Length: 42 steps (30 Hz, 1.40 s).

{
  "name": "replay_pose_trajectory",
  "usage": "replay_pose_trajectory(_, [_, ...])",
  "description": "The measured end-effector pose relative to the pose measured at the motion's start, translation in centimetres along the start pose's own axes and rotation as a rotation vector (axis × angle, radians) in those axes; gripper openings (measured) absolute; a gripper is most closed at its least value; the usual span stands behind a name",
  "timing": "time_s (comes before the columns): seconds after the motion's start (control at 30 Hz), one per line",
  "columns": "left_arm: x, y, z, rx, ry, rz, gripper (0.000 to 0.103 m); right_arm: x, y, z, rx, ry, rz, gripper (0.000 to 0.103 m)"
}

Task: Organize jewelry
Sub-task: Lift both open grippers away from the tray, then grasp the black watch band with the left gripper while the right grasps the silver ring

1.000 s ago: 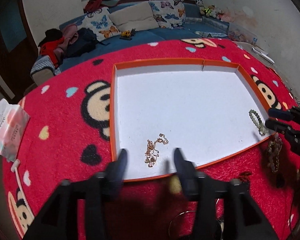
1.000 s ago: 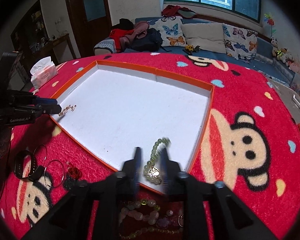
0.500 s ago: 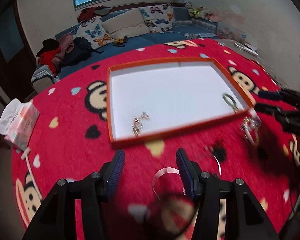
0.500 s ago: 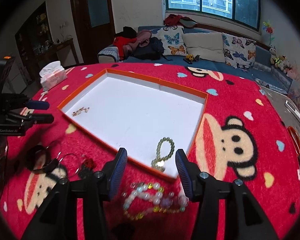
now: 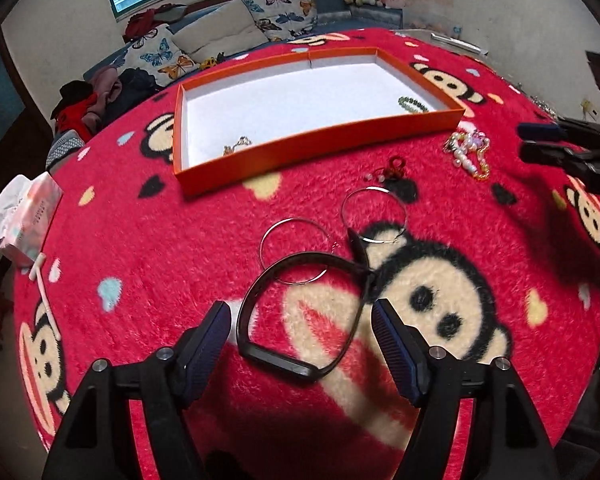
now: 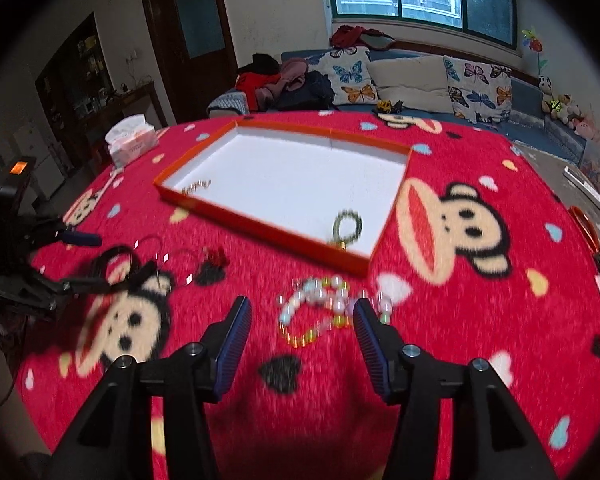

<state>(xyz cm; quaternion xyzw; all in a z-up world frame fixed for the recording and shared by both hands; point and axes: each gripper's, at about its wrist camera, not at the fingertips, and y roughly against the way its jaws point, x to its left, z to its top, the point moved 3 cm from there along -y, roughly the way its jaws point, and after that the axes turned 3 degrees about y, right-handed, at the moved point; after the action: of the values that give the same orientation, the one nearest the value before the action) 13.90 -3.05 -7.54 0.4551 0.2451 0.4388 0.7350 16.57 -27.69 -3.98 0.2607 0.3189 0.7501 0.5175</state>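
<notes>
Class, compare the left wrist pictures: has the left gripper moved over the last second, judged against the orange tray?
Yes. The left gripper has pulled back from the orange tray; its open fingers, earlier at the tray's near wall, now flank the black band on the red cloth.

Orange tray (image 5: 320,148), white floor, flat on red cloth.
Gold chain (image 5: 237,145) bunched inside tray, near front-left corner.
Green bead bracelet (image 6: 347,225) inside tray, near opposite front corner, gold charm toward front wall.
Outside tray, on cloth:
- Pearl-and-coloured bead strand (image 6: 328,308) heaped just before tray corner; blurred.
- Small red piece (image 5: 392,168), form unclear.
- Two thin silver hoops (image 5: 374,216), flat, side by side.
- Black wristband (image 5: 300,316), open loop, overlapping nearer hoop.
</notes>
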Motion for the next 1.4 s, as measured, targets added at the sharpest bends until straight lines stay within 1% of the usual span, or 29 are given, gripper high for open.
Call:
replay_pose_trajectory(0.17, [0.8, -0.8, -0.1, 0.007, 0.017, -0.039, 0.077, -1.0, 0.2, -1.8, 0.035, -0.004, -0.020, 0.058])
replay_pose_trajectory(0.33, [0.5, -1.5, 0.2, 0.011, -0.002, -0.051, 0.076, -2.6, -0.1, -2.3, 0.047, -0.043, -0.035, 0.058])
replay_pose_trajectory(0.47, [0.4, -2.0, 0.3, 0.015, -0.001, -0.062, 0.076, -3.2, -0.7, -1.9, 0.043, -0.064, -0.026, 0.058])
replay_pose_trajectory(0.7, [0.5, -2.3, 0.2, 0.010, 0.003, -0.073, 0.074, -4.0, -2.0, -1.0, 0.047, -0.072, -0.041, 0.057])
replay_pose_trajectory(0.8, [0.5, -2.3, 0.2, 0.008, 0.001, -0.074, 0.074, -4.5, -2.4, -0.8, 0.048, -0.084, -0.033, 0.047])
replay_pose_trajectory(0.87, [0.5, -2.3, 0.2, 0.007, 0.000, -0.074, 0.074, -4.8, -2.6, -0.7, 0.050, -0.098, -0.026, 0.036])
replay_pose_trajectory(1.0, [0.5, -2.3, 0.1, 0.009, -0.004, -0.071, 0.074, -5.6, -2.8, -0.6, 0.047, -0.120, -0.030, 0.026])
replay_pose_trajectory(1.13, [0.4, -2.3, 0.2, 0.011, -0.006, -0.070, 0.074, -6.0, -3.3, -0.4, 0.056, -0.135, -0.022, 0.025])
replay_pose_trajectory(1.3, [0.4, -2.4, 0.2, 0.014, -0.005, -0.070, 0.074, -6.1, -4.3, -0.2, 0.070, -0.151, 0.017, 0.025])
replay_pose_trajectory(1.4, [0.4, -2.5, 0.2, 0.016, -0.007, -0.072, 0.074, -6.2, -4.9, -0.2, 0.074, -0.154, 0.011, 0.025])
